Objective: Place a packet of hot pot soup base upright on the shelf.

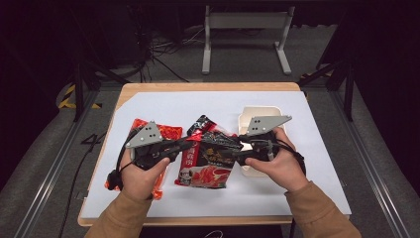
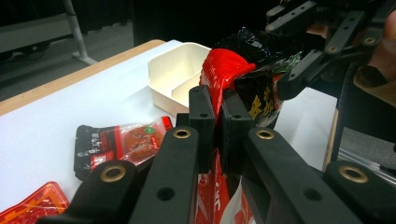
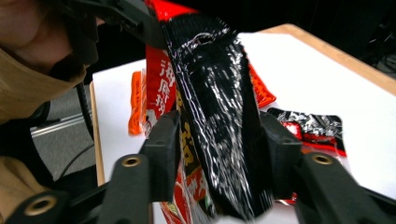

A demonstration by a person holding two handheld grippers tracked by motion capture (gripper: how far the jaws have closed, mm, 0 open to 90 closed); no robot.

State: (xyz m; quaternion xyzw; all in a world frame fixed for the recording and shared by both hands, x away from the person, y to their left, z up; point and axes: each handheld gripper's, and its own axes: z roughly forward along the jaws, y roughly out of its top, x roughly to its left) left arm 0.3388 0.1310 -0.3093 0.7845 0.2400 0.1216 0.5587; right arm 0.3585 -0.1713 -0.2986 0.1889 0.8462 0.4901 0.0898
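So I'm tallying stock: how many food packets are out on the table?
3: a big packet held up between both tools, a small one lying by the white box, an orange one at the left. More may be hidden.

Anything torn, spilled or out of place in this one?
No spill or tear shows. The black-and-red packet is held off the table, crumpled between the left gripper and the right gripper; that fits the handling.
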